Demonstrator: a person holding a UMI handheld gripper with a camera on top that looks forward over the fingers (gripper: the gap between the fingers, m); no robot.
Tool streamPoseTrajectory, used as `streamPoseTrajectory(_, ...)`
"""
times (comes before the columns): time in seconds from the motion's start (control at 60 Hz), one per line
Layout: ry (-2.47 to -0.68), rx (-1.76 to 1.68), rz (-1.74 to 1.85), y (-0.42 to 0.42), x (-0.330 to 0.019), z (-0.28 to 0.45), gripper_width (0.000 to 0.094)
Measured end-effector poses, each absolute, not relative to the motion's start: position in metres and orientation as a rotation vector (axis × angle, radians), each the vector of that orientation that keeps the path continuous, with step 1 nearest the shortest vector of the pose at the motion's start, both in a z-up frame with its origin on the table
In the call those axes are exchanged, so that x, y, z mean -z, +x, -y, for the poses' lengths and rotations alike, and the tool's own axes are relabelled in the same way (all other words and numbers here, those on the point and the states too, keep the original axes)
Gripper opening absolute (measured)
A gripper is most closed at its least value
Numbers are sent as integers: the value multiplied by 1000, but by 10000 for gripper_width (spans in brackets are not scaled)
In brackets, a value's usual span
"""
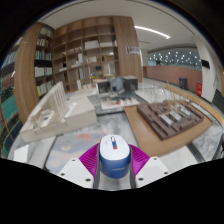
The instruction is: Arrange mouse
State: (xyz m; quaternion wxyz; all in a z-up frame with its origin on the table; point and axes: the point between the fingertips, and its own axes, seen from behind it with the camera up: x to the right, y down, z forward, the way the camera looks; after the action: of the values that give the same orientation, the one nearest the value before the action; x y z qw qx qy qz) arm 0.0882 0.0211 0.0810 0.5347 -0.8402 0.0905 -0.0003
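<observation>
Gripper (113, 165) at 6 o'clock, both magenta pads (88, 158) pressed against sides of small white-and-blue computer mouse (113, 155); fingers narrowed to mouse width, mouse clamped between them, nose pointing to 12 o'clock. Glass-topped table (60, 140) below. Pale architectural model (55, 112) on table at 10 o'clock. Dark brown wooden model (170, 118) at 2 o'clock. Tall wooden bookshelves (85, 50) with books beyond, at 12 o'clock.
</observation>
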Motion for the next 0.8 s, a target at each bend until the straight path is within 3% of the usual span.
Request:
streamPoseTrajectory(0.067,-1963,13,-171,44,-111,-45,404)
streamPoseTrajectory(0.133,-1969,28,-150,3,-112,-68,402)
streamPoseTrajectory(0.267,-2098,16,-130,-56,-50,-105,401)
streamPoseTrajectory(0.433,-2203,77,-122,-70,11,-115,416)
streamPoseTrajectory(0.45,-2220,80,-116,-71,16,-113,433)
streamPoseTrajectory(0.467,-2195,93,-111,-69,12,-116,515)
streamPoseTrajectory(0.483,-2182,114,-101,-69,11,-118,473)
streamPoseTrajectory(0.6,-2234,68,-145,-69,15,-116,585)
streamPoseTrajectory(0.683,-2269,-78,-237,-76,3,-101,732)
streamPoseTrajectory(0.7,-2264,-99,-245,-76,-1,-97,823)
streamPoseTrajectory(0.717,-2262,-113,-247,-76,-6,-92,847)
streamPoseTrajectory(0.733,-2261,-124,-243,-77,-11,-86,795)
streamPoseTrajectory(0.75,-2261,-133,-237,-76,-15,-80,883)
streamPoseTrajectory(0.767,-2260,-139,-231,-75,-19,-72,829)
streamPoseTrajectory(0.783,-2260,-141,-228,-75,-24,-65,886)
streamPoseTrajectory(0.8,-2252,-151,-221,-73,-29,-56,838)
